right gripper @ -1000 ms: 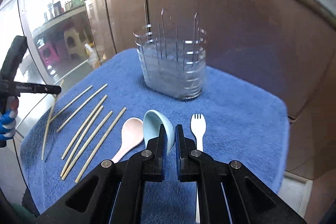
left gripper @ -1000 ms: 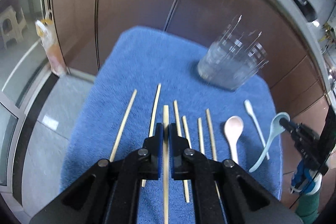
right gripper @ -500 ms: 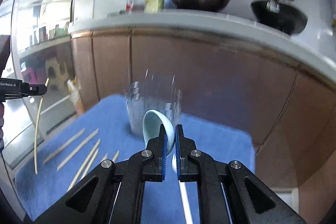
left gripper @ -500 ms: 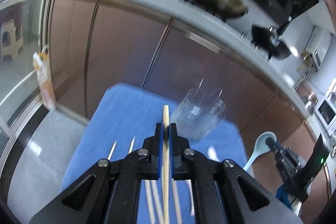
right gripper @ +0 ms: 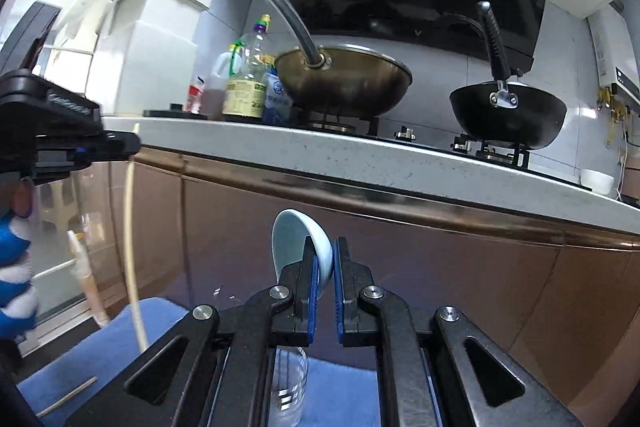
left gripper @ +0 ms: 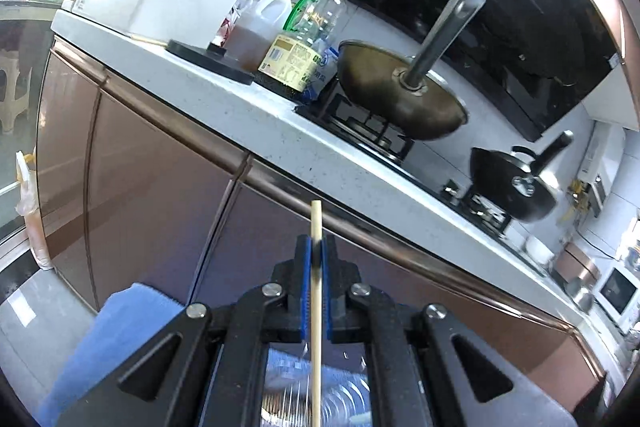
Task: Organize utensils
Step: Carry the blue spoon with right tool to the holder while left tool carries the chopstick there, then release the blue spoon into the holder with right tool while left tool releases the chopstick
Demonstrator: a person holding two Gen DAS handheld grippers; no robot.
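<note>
A blue towel [right gripper: 100, 355] covers the low tabletop, its corner showing at the lower left of both wrist views [left gripper: 116, 323]. On the towel stands a clear wire-ribbed utensil holder [right gripper: 289, 383], seen only partly between the gripper arms, and blurred in the left view [left gripper: 340, 395]. One wooden chopstick [right gripper: 68, 395] lies flat on the towel near its left edge, well apart from the holder. Beyond the towel is grey floor [left gripper: 24, 303].
</note>
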